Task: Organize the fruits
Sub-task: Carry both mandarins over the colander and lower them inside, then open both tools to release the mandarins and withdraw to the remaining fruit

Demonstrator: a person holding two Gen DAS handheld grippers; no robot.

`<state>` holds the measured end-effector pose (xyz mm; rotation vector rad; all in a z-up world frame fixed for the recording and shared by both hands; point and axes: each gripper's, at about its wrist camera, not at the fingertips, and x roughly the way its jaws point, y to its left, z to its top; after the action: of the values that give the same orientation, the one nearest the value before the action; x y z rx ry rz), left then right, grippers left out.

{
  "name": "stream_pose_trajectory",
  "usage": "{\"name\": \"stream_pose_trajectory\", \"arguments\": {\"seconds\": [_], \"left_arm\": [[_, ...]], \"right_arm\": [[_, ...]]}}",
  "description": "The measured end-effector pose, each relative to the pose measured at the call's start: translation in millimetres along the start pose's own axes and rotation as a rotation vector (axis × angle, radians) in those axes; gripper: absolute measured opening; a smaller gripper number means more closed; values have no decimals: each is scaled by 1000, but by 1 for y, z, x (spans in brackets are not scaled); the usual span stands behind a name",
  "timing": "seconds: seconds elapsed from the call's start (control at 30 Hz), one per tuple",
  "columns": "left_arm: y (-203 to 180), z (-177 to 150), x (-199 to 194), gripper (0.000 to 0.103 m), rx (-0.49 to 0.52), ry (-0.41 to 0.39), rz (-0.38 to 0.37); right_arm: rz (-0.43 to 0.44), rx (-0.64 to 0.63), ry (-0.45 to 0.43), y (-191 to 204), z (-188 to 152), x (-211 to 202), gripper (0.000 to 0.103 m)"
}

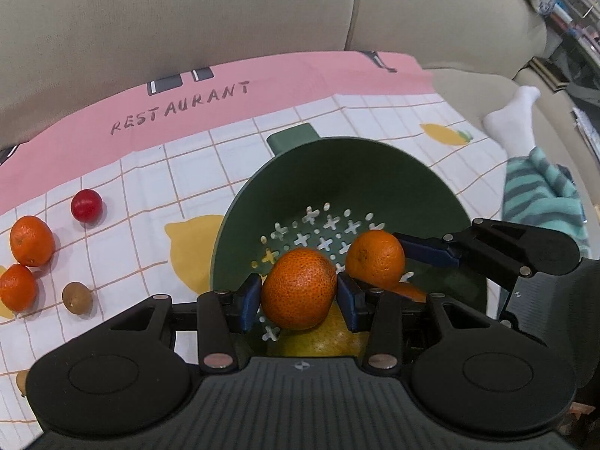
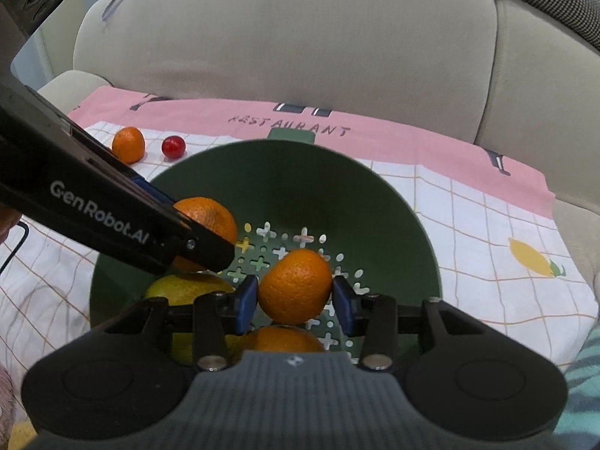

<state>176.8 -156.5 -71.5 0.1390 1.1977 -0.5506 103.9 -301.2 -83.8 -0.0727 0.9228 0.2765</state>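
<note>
Two mandarins are in the air at once over the green colander [image 1: 420, 172], one in each tool. The left gripper [image 1: 299, 298] is closed on a pebbly-skinned mandarin [image 1: 298, 288], its blue pads pressing the fruit's sides, and the right gripper [image 2: 295, 296] pinches a smoother, slightly egg-shaped mandarin [image 2: 295, 285] the same way; each fruit fills the gap between the pads, so both tools stand at a middling width set by the fruit. Both hang low inside the bowl, which looks like the last stage before letting go: held near the floor, a round fruit has little room to bounce or roll out. Below them lie a yellow-green citrus [image 2: 183, 288], larger and duller, and another orange fruit [image 2: 283, 338] half hidden under the right tool. The colander is matte moulded plastic with a stub handle at its far rim and a floor pierced with cross-shaped and round holes. Outside it, on the left, wait two more mandarins [image 1: 30, 240] [image 1: 17, 288], a glossy red fruit [image 1: 86, 204] and a small brown one [image 1: 77, 298], well apart from the bowl. Everything rests on a thin printed cloth [image 1: 375, 112], a pink band lettered RESTAURANT above a white grid with lemons, spread over a beige fabric sofa [image 2: 300, 37], a soft base that probably lets loose fruit settle, not roll.
</note>
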Motion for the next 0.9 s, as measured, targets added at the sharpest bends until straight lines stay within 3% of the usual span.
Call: {"name": "stream_pose_trajectory", "arguments": {"seconds": [0.4,0.9], "left_arm": [[-11,7,10,49,68,44,66],[-12,5,8,51,86,42,70]], "right_arm": [[26,-51,76,1,3,19,41],[-2,-46,68,5,4,13,42]]}}
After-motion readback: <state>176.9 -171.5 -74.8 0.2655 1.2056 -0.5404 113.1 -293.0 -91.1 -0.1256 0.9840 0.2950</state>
